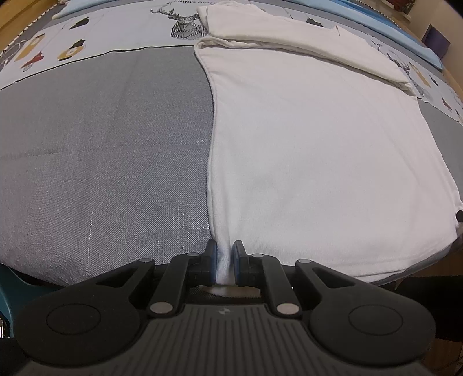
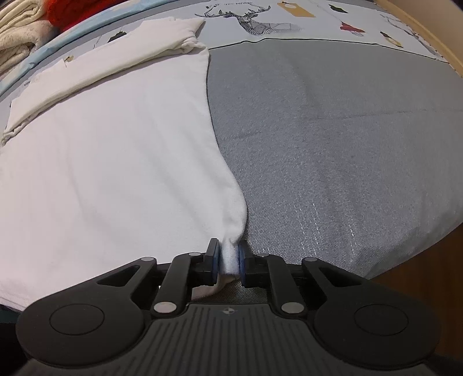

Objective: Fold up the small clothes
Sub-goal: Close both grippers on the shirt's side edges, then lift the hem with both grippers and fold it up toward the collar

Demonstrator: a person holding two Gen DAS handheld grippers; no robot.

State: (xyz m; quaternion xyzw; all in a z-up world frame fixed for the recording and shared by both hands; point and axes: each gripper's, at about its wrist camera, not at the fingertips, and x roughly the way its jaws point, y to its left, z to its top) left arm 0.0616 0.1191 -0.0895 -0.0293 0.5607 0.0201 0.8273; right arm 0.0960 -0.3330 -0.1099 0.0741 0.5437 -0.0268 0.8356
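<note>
My left gripper is clamped on the near left corner of the white cotton garment, a pinch of cloth bunched between its 2 blue-padded fingers. The garment lies flat on the grey woven bedcover, its far end folded over into a thicker band beside the printed deer panel. My right gripper is pinched shut on the near right corner of the same garment, the fabric gathered into small puckers at its fingers. To the right of that corner the grey bedcover spreads out. A pile of cream and red folded clothes sits far left in the right wrist view.
</note>
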